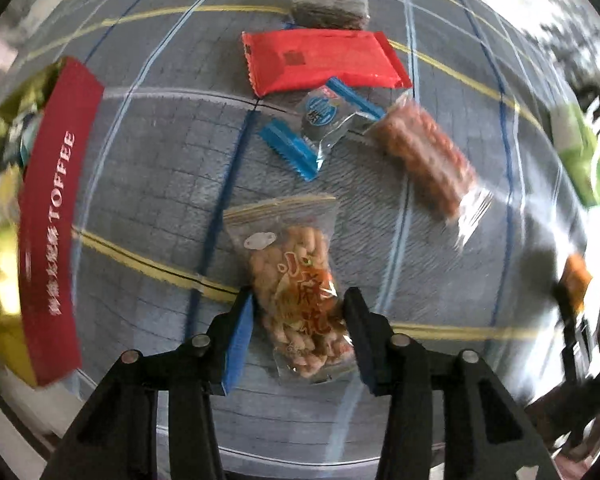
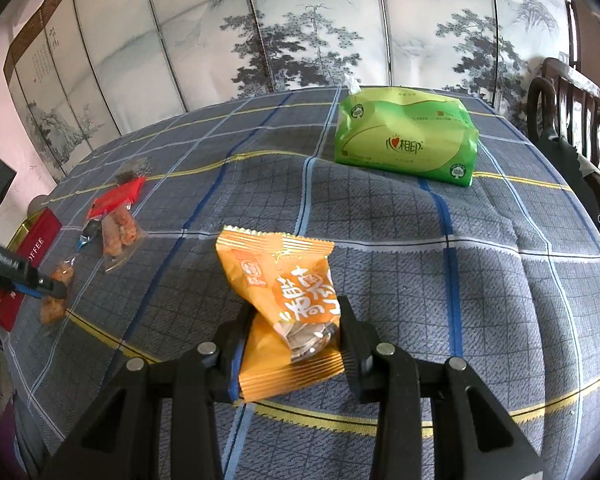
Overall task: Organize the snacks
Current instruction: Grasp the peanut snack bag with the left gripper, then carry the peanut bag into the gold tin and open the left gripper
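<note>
Early going — the left gripper [image 1: 298, 316] is clamped on a clear bag of peanuts [image 1: 296, 292] on the plaid tablecloth [image 1: 140, 184], the right gripper [image 2: 292, 332] grips an orange snack packet [image 2: 288, 292]. Four snacks lie loose beyond — the toffee tin [image 1: 56, 224] is probably their destination.

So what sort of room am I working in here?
Likely a home dining room: a table under a grey plaid tablecloth, a folding screen painted with ink mountains and pines behind it, and a dark carved wooden chair at the right.
</note>
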